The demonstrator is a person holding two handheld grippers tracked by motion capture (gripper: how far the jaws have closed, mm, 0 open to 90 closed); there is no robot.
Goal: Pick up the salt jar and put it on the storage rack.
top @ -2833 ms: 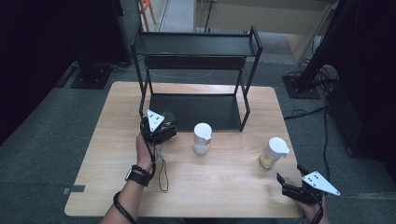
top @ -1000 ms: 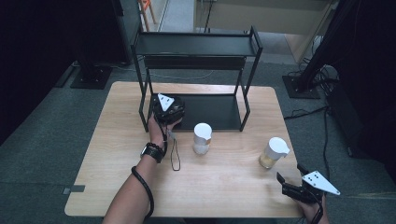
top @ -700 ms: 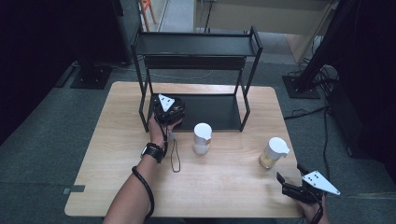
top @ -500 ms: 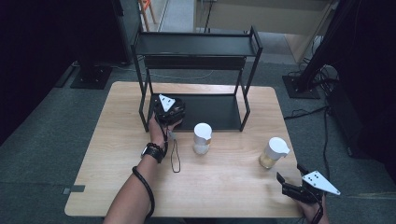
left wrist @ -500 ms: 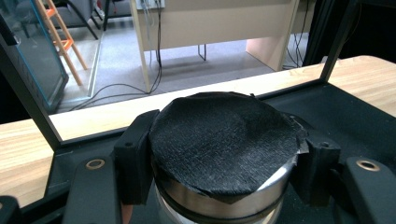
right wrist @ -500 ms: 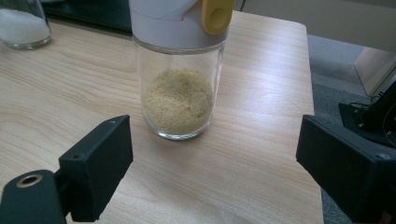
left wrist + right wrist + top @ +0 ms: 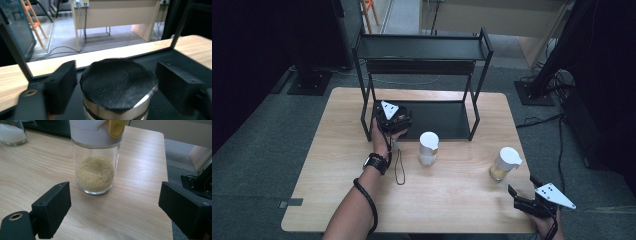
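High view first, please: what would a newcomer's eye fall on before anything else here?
Probably the black two-tier rack at the table's far side, where the left gripper sits at the lower shelf with its open fingers on either side of a black-topped metal jar. Next come two white-capped glass shakers on the wood: one with white grains at mid-table, one with yellow grains just ahead of the open right gripper.

Wooden table [image 7: 337, 190]: black 2-tier rack [image 7: 422, 47] at its back edge, centre. Mid-table, jar w/ white lid & white grains [image 7: 428, 148]. Twd table's right-front, glass jar of yellow grains [image 7: 505, 164], white cap, yellow tab. Off table's right side: cables [image 7: 542, 120] on floor. Off back-left corner: black stand base [image 7: 309, 82]. Beyond table: pale desk [image 7: 112, 12].
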